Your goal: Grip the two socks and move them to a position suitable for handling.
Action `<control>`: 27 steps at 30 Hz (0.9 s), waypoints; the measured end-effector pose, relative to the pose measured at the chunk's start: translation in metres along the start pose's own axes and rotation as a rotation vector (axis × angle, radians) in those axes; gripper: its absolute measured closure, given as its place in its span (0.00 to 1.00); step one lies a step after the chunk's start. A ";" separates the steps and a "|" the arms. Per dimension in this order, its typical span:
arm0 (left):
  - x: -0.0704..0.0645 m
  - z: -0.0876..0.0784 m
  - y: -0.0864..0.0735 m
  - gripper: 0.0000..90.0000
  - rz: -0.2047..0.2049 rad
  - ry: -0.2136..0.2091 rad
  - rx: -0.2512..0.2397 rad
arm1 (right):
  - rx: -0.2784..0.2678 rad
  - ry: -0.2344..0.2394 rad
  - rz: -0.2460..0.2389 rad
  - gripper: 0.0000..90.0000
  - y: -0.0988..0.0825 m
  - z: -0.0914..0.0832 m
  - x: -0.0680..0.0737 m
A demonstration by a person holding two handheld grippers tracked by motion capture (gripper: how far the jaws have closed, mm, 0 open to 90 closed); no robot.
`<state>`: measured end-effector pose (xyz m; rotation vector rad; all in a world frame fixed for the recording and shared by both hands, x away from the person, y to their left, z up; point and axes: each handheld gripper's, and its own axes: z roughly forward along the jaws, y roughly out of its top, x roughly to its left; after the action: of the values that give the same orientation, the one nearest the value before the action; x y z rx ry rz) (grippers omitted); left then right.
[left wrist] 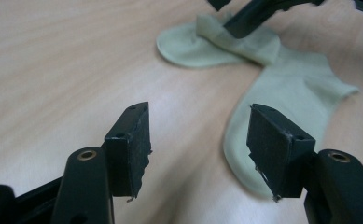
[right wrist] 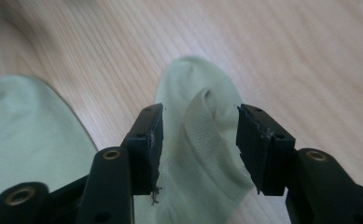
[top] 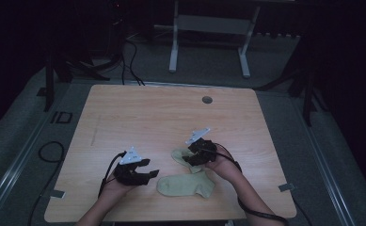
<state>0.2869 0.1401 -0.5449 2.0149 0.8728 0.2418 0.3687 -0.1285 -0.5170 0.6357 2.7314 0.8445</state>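
Two pale green socks lie on the wooden table (top: 147, 113) near its front edge. One sock (top: 186, 184) (left wrist: 286, 93) (right wrist: 25, 130) lies flat. The other sock (top: 180, 155) (left wrist: 202, 44) (right wrist: 198, 121) is rumpled, with a raised fold. My right gripper (top: 190, 157) (right wrist: 200, 140) is open and straddles that fold, its pads standing apart from the cloth. My left gripper (top: 148, 168) (left wrist: 200, 144) hovers open over bare wood just left of the flat sock's toe, with nothing between its jaws. The right gripper (left wrist: 254, 14) also appears at the top of the left gripper view, over the rumpled sock.
A round cable hole (top: 207, 100) sits near the table's far edge. Beyond the table stands a white-legged frame (top: 209, 33) on the grey floor. Black cables (top: 49, 150) lie on the floor at the left. The person's forearms enter at the front edge.
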 end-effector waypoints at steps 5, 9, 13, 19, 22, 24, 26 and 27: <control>0.007 0.022 0.024 0.39 0.016 0.019 0.015 | -0.016 -0.002 0.009 0.61 0.000 -0.007 -0.002; 0.014 0.043 0.040 0.39 0.031 0.018 0.034 | 0.002 -0.009 0.006 0.66 -0.005 0.000 -0.002; 0.022 0.065 0.049 0.40 0.021 0.010 0.065 | 0.023 -0.013 0.008 0.73 -0.009 0.010 -0.003; 0.027 0.094 0.055 0.48 0.034 -0.004 0.128 | 0.046 -0.008 -0.001 0.87 -0.010 0.016 -0.003; 0.027 0.102 0.058 0.53 0.040 -0.010 0.144 | 0.051 -0.011 -0.014 0.90 -0.010 0.017 -0.002; 0.027 0.104 0.059 0.58 0.037 -0.013 0.147 | 0.051 -0.007 -0.014 0.91 -0.010 0.018 -0.002; 0.028 0.109 0.061 0.63 0.052 -0.009 0.172 | 0.050 -0.007 -0.014 0.91 -0.010 0.018 -0.002; 0.028 0.110 0.061 0.64 0.052 -0.006 0.166 | 0.050 -0.007 -0.013 0.91 -0.010 0.018 -0.002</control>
<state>0.3896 0.0639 -0.5636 2.1937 0.8616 0.1981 0.3726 -0.1280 -0.5372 0.6284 2.7553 0.7717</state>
